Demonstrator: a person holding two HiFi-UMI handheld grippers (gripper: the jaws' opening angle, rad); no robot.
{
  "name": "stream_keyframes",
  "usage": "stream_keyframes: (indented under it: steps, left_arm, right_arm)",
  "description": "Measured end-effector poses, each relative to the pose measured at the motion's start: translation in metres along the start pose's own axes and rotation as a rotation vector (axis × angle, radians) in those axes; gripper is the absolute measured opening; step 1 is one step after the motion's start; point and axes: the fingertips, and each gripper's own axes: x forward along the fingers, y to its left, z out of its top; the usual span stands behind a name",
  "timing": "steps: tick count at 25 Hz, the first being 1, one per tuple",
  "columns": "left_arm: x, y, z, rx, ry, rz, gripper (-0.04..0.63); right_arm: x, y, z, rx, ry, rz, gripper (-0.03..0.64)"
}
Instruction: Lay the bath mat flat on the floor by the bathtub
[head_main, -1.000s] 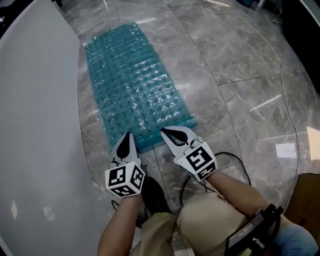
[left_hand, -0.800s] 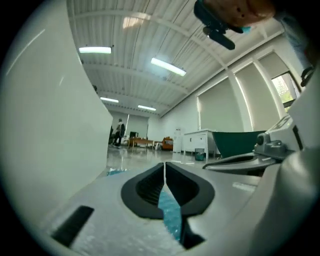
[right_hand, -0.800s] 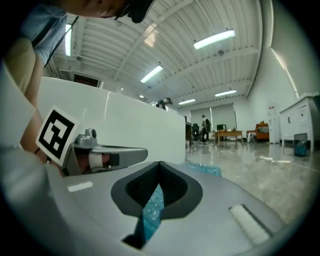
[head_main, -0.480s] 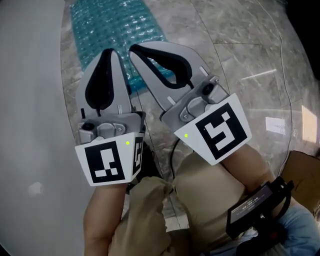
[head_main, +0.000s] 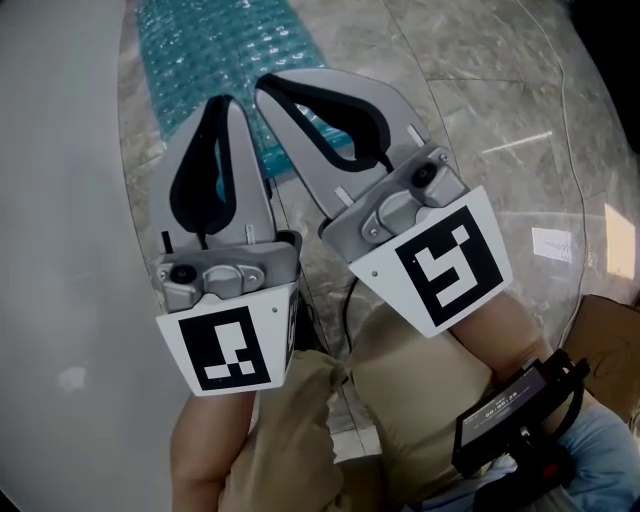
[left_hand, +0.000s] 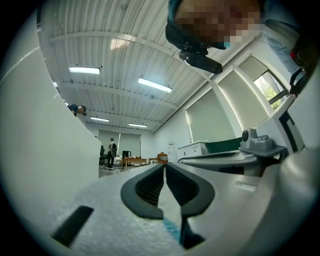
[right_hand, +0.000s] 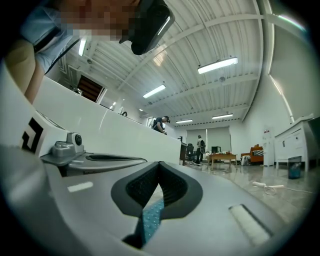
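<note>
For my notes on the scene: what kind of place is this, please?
Probably a large open hall with a mock bathroom corner: white bathtub beside a teal bath mat on stone-look floor, strip lights and distant tables.

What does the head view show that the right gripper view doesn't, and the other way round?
Only the head view: the person's beige trousers, a black device at the waist, a white paper on the floor. Only the right gripper view: ceiling lights, distant people, an orange sofa. Both: the shut right gripper, the left gripper beside it, the teal bath mat and the white bathtub.
</note>
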Motion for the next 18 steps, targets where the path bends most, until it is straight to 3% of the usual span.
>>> stream_keyframes:
  steps: [18]
  left_arm:
    - [0.0008,0.0043,0.0045,0.002,0.003,0.017,0.026]
  right_arm:
    - [-0.0044,-0.0002,0.0031,-0.017,-0.005,-0.009,0.008]
